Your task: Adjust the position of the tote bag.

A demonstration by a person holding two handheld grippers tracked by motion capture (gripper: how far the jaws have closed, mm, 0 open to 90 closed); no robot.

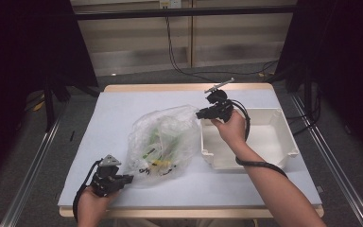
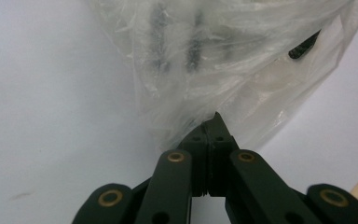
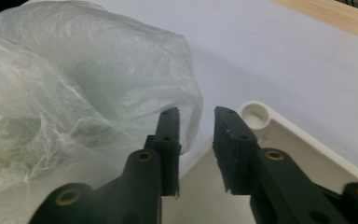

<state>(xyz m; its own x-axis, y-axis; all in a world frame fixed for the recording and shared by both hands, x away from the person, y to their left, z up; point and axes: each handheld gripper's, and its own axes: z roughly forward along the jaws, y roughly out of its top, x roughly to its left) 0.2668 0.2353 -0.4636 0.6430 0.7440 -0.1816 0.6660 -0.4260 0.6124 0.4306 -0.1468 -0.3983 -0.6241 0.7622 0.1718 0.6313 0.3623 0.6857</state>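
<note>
A crumpled clear plastic bag [image 1: 160, 139] with green, yellow and dark items inside lies in the middle of the white table [image 1: 118, 109]. At its near left corner my left gripper [image 1: 125, 178] is shut on the film; in the left gripper view the jaws [image 2: 213, 123] meet on the bag's [image 2: 223, 56] edge. My right gripper [image 1: 199, 114] hovers at the bag's far right, over the corner of a white bin [image 1: 286, 142]. In the right gripper view its jaws [image 3: 196, 116] stand apart with nothing between them, the bag [image 3: 74, 93] to their left and the bin's rim [image 3: 270, 121] to their right.
The white bin stands right of the bag with its inside bare. The table's wooden edge [image 1: 184, 87] runs along the far side. Metal rails [image 1: 33, 161] flank the table, and dark curtains hang on both sides.
</note>
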